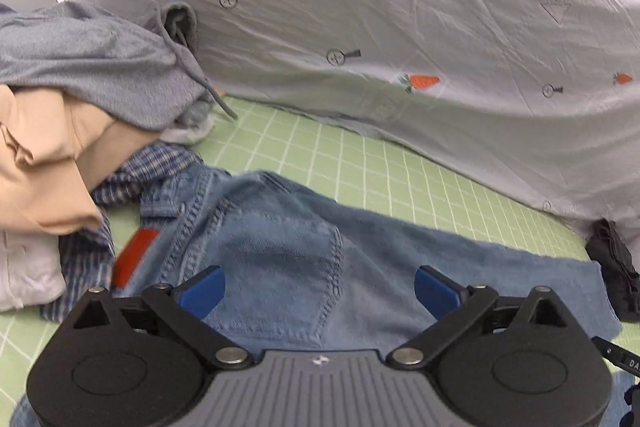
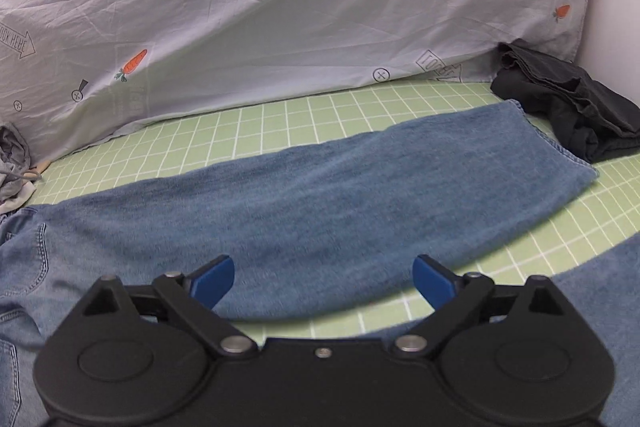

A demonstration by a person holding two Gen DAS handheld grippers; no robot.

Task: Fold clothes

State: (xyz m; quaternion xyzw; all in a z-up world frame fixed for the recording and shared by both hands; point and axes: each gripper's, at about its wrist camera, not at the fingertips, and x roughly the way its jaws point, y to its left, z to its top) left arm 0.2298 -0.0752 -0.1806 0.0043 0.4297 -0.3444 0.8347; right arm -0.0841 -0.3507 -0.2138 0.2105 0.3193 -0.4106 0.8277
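Folding these jeans (image 1: 288, 259) will feel like moving a thick, floppy sheet: denim is soft enough to drape but, to my eye, heavier than the knits beside it, so expect it to sag and drag on the green grid mat (image 1: 360, 163) when you lift only 1 point.

You have the jeans spread flat on the mat, seat side up, with the back pocket (image 1: 280, 251) and the red label (image 1: 136, 255) under your left gripper (image 1: 318, 289). That gripper hovers over the seat with its blue fingers (image 1: 202, 289) spread wide and nothing between them. Your right gripper (image 2: 324, 285) is likewise spread and empty, poised above the near edge of the far leg (image 2: 340, 183), which runs out to its hem (image 2: 560, 147) just beside the dark garment (image 2: 572, 107). A second leg shows at the right wrist view's lower right corner (image 2: 600, 287), apart from the first.

Take hold where the cloth is doubled and stitched: the waistband near the red label on your left, and a hem or side seam on your right. These thick seams should give the pads firm purchase, whereas a pinch in the flat middle may catch only the top layer.

Mind the pile of unfolded clothes (image 1: 72, 107) touching the waist end; lifting there could snag the checked shirt (image 1: 132, 175). The printed sheet (image 1: 400, 27) hangs behind.
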